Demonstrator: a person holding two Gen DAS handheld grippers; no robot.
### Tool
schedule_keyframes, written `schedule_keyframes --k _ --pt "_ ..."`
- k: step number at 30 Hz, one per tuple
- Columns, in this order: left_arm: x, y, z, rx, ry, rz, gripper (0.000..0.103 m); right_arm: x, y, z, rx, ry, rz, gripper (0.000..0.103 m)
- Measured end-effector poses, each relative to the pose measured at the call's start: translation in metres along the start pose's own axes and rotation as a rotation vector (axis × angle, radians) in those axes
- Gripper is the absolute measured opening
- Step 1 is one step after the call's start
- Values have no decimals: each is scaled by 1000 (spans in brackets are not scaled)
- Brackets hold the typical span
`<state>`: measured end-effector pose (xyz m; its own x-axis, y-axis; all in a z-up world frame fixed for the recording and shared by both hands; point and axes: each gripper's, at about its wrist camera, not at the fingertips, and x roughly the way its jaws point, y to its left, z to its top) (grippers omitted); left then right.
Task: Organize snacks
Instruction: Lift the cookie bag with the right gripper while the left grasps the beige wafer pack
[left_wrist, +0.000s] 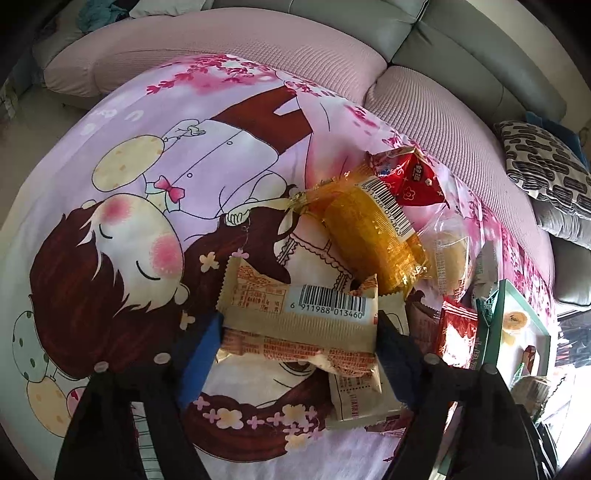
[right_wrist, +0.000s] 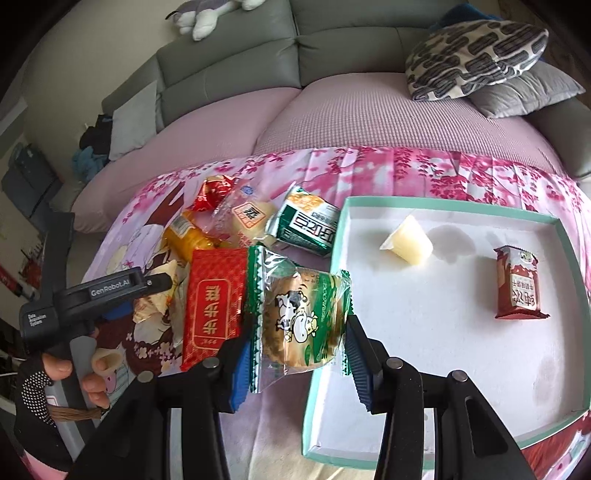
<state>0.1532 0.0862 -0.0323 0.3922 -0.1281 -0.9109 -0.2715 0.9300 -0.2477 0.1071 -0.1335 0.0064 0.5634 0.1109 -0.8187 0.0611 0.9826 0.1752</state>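
Observation:
A tan snack packet (left_wrist: 295, 325) with a barcode lies across my left gripper (left_wrist: 299, 345), and both blue pads touch its ends, just above the cartoon-print cloth (left_wrist: 147, 221). My right gripper (right_wrist: 298, 328) is shut on a clear green-edged cake packet (right_wrist: 295, 295) with a cow print, held beside the left rim of the teal-rimmed white tray (right_wrist: 461, 210). A pale jelly cup (right_wrist: 406, 242) and a brown-red packet (right_wrist: 519, 284) lie in the tray. A red packet (right_wrist: 216, 302) rests left of the cake.
Loose snacks are piled beyond: a yellow packet (left_wrist: 373, 236), a shiny red one (left_wrist: 410, 177), a green packet (right_wrist: 306, 225), a clear pale cake pack (right_wrist: 251, 218). A gloved hand (right_wrist: 55, 369) holds the left tool. Behind stand a pink-covered sofa (right_wrist: 332, 118) and patterned cushions (right_wrist: 476, 55).

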Motion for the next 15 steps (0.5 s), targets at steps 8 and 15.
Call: schedule_keyframes --k 8,15 --pt "-25 -1 -2 0 -54 8 72 5 -6 -4 17 19 -7 48" --pt "-60 -24 -12 44 -134 -51 72 -2 -15 -6 38 2 -32 48"
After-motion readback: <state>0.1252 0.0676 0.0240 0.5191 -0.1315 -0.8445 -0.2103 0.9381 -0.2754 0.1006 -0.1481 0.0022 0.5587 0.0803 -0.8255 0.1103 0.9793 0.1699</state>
